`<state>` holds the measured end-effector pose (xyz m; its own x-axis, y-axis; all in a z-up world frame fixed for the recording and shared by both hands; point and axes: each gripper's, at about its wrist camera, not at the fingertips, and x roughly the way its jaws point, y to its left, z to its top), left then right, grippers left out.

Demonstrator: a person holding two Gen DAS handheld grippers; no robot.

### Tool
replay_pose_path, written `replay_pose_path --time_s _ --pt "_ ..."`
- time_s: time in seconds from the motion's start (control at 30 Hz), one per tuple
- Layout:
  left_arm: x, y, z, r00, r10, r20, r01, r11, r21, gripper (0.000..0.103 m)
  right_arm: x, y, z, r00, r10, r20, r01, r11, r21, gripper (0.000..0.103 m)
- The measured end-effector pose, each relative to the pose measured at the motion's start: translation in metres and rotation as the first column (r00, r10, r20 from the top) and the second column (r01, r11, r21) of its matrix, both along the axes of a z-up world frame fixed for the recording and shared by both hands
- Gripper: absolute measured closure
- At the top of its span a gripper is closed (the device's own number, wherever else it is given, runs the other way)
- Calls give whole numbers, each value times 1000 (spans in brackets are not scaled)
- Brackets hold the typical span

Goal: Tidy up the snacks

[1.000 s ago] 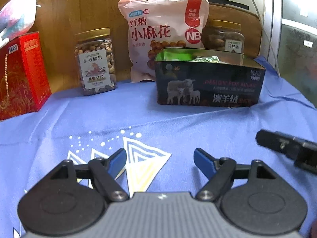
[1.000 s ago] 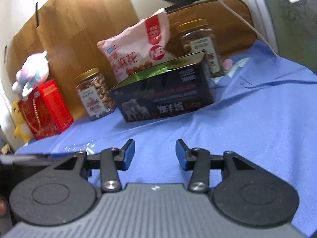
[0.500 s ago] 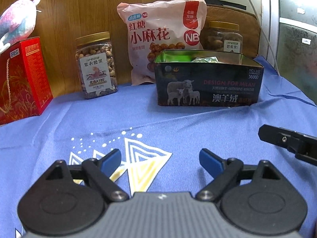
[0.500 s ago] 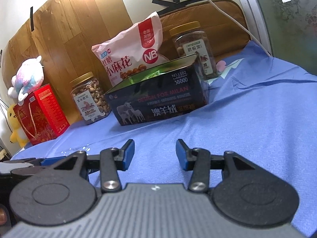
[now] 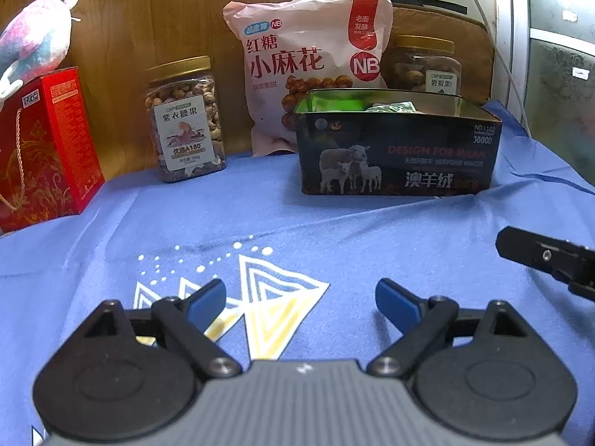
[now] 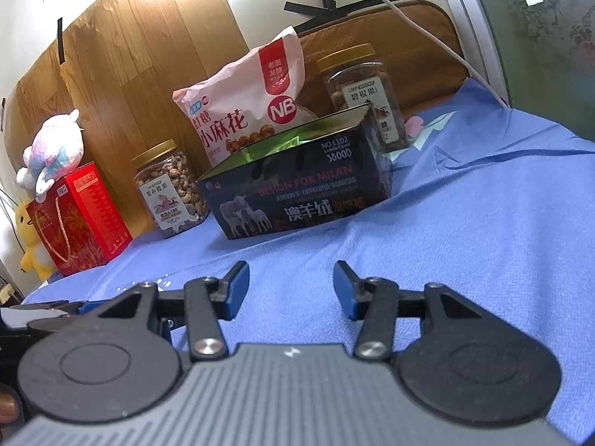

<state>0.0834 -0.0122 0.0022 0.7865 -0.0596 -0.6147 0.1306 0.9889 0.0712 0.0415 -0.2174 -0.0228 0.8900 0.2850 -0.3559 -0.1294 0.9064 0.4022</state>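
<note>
Left gripper (image 5: pixel 300 299) spread wide, gripping nothing, hovering over the blue cloth (image 5: pixel 260 215) in front of the dark tin (image 5: pixel 398 156). Right gripper (image 6: pixel 290 284) likewise parted and unladen, also short of the tin. Behind the tin, leaning on the wooden board (image 5: pixel 167 18): pink snack bag (image 5: pixel 308 63). Left of the tin: nut jar (image 5: pixel 184 119), then red box (image 5: pixel 41 145). Behind its right end: second jar (image 5: pixel 425 65). Green packets (image 5: pixel 390 107) inside the tin.

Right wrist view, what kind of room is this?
Probably a bedroom at home: blue bedsheet against a padded brown headboard, with a pink plush toy on a red gift box.
</note>
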Motion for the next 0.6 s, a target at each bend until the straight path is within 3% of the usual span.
replay_pose_path --time_s 0.27,0.6 --pt "-3 1 3 1000 9 27 -8 1000 -2 0 0 0 0 1000 0 -1 0 1000 2 50" --pt "-5 2 5 999 23 39 -23 1000 8 0 0 0 0 1000 6 -2 -6 1000 4 50"
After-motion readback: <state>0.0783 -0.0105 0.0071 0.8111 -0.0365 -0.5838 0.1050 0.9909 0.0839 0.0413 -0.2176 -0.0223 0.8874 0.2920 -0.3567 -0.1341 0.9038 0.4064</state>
